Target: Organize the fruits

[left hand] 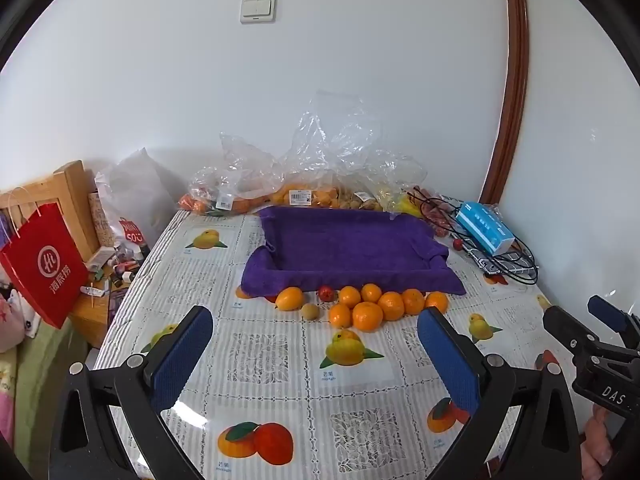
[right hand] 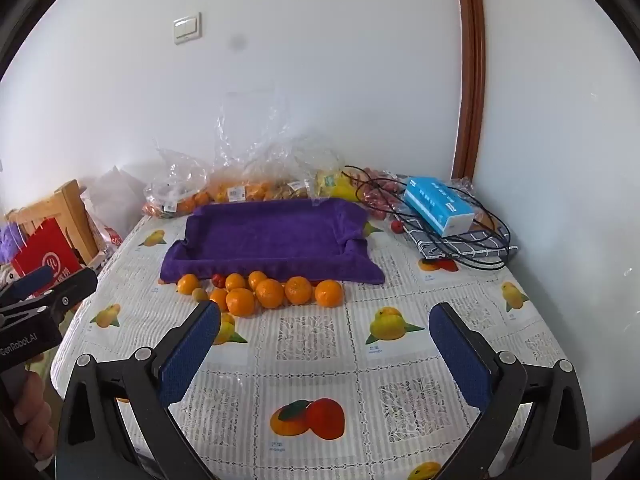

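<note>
Oranges (left hand: 368, 307) sit clustered on worktop (left hand: 280, 364) touching purple tray (left hand: 352, 244) front edge; both my jaws spread wide, empty, so I take an outer orange first, lift clear over the rim.

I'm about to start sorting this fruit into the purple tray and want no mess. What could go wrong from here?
1. The oranges lie loose and touching in front of the purple towel-lined tray; gripping one may nudge its neighbours, and they could roll.
2. The small red fruit and the small tan fruit sit close among bigger ones, so the wide-open left tongs or right tongs may catch two at once.
3. The towel's front rim looks soft and may sag if bumped.
</note>
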Demonstrator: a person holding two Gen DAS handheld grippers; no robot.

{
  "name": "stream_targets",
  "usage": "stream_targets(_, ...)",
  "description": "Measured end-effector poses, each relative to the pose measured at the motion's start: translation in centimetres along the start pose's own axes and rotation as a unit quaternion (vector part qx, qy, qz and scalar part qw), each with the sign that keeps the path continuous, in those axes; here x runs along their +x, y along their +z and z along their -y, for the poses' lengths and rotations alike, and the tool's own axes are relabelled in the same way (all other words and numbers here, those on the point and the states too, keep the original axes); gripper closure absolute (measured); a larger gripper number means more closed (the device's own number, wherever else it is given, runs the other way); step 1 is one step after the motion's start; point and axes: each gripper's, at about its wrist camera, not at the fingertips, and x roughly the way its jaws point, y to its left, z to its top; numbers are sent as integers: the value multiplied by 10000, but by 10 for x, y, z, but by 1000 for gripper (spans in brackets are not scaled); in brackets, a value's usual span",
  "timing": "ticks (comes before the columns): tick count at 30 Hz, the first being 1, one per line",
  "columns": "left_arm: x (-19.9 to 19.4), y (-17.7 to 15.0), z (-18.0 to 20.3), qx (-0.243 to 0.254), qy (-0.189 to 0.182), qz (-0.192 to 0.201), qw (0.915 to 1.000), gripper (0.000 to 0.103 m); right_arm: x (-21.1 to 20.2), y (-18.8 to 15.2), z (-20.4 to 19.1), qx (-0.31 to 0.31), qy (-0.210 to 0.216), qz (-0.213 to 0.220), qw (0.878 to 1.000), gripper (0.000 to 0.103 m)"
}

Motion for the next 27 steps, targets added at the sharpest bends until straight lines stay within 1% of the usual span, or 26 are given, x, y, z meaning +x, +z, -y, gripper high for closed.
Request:
stream_targets(4,1,-1,8,73,120,14,9999,0,0,-5,2,-49,-23,-106,9999,0)
stream_targets(6,0,-2,14,93,160,51,9998,0,-7,-1,-1,-74,-55,-18,10000,0)
stream_targets(7,-5,0,11,-7,-50,-40,10000,0,-7,0,1,-54,-30,-32,10000,0)
stream_targets(10,-6,1,17,10,-47,-46,10000,0,-8,0,1,-26,5,-9,10000,0)
stream_targets(11,-6,-2,8,-23,-112,-35,9999,0,-8,-2,0,-39,21,12,10000,0)
stream_targets(15,-7,-1,9,-25,-126,-29,9999,0,-10,-1,-2,12,-1,43,10000,0)
stream_targets(17,-7,-1,10,-41,-136,-34,9999,0,-13,-1,3,81,12,54,10000,0)
stream_targets(27,-7,-1,9,-55,-144,-59,9999,0,-13,-2,2,66,25,43,10000,0)
